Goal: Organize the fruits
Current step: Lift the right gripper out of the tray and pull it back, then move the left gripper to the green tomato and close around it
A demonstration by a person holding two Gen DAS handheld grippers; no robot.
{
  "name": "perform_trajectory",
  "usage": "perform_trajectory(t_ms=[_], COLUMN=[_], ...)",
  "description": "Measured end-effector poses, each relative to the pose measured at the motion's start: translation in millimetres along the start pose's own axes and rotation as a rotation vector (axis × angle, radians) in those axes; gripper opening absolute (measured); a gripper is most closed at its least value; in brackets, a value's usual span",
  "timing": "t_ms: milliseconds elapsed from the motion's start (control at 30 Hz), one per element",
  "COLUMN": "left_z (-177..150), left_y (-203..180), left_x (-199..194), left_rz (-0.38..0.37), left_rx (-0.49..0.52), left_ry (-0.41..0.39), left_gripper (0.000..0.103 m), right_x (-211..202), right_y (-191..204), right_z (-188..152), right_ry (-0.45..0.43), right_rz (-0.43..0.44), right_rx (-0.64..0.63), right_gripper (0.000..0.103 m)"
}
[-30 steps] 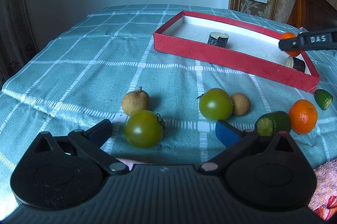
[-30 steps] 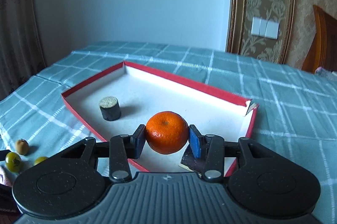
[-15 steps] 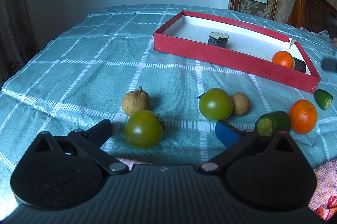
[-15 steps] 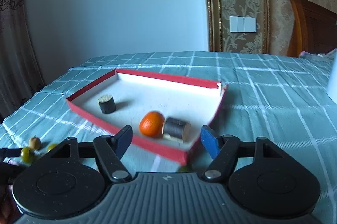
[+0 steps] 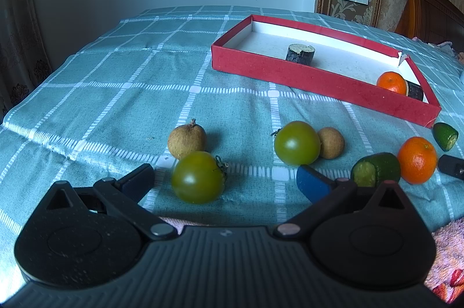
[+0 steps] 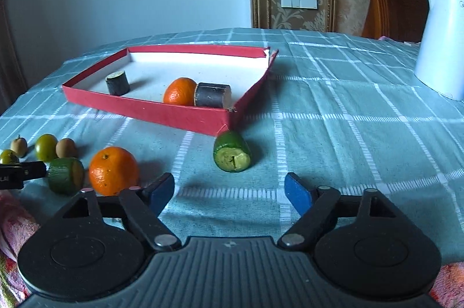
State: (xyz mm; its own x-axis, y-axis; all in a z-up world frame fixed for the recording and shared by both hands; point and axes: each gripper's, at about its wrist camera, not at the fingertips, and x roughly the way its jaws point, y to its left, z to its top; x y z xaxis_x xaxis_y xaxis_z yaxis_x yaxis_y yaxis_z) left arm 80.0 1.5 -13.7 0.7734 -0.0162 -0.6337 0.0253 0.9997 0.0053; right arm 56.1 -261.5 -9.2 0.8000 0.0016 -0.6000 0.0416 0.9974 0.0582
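Low over a worktop covered in a teal checked cloth, the right claw hangs with its two blue-padded fingers spread wide and nothing between them. Just beyond its gap, at 12 o'clock, a cut green fruit piece lies on its side with the cut face toward the camera. At 10 o'clock, near the left finger, sits a whole orange, with a second green piece touching or almost touching it on the far side. Farther out at 11 o'clock stands a shallow red tray with a white floor. Inside it, a second orange rests against a dark stubby cylinder lying on its side in the near corner, and another dark cylinder stands upright, well apart, toward the tray's left. A white kettle stands at 2 o'clock.

From the left wrist view, the left claw is likewise spread wide and holds nothing. A green tomato lies between its fingertips at 12 o'clock, nearer the left finger. Just behind it sits a brown longan. At 1 o'clock, another green tomato touches a second longan. The tray lies beyond at 1 o'clock.
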Motion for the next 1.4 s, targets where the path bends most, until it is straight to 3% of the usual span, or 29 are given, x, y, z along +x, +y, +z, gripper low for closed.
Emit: perform_trajectory(t_ms=[167, 533, 667, 767, 900, 1000, 1100, 1200, 1300, 1400], left_z=[0, -8, -14, -16, -13, -10, -9, -7, -4, -3], left_y=[0, 13, 16, 12, 5, 5, 5, 9, 12, 12], left_x=[0, -17, -34, -54, -71, -74, -70, -60, -49, -40], left_rz=[0.000, -0.038, -0.041, -0.029, -0.007, -0.017, -0.014, -0.015, -0.029, -0.028], left_rx=[0.000, -0.051, -0.044, -0.024, 0.013, 0.006, 0.002, -0.010, -0.033, -0.034], left_ry=[0.000, -0.056, -0.115, -0.202, -0.278, -0.272, -0.249, -0.211, -0.170, -0.138], left_gripper=[0.103, 0.103, 0.103, 0.101, 0.090, 0.090, 0.084, 0.068, 0.060, 0.060], right_x=[7, 7, 7, 7, 7, 7, 7, 7, 7, 7], right_y=[5, 5, 5, 5, 5, 5, 5, 5, 5, 5], right_z=[-1, -1, -1, -1, -1, -1, -1, -1, -1, -1], right_ry=[0.045, 0.049, 0.049, 0.049, 0.049, 0.049, 0.049, 0.049, 0.049, 0.049], right_rz=[-0.036, -0.037, -0.036, -0.036, -0.036, -0.036, -0.036, -0.036, -0.036, -0.036], right_rx=[-0.033, -0.032, -0.032, -0.031, -0.031, -0.031, -0.031, -0.031, -0.031, -0.031], right_gripper=[0.103, 0.103, 0.103, 0.103, 0.103, 0.103, 0.103, 0.103, 0.103, 0.103])
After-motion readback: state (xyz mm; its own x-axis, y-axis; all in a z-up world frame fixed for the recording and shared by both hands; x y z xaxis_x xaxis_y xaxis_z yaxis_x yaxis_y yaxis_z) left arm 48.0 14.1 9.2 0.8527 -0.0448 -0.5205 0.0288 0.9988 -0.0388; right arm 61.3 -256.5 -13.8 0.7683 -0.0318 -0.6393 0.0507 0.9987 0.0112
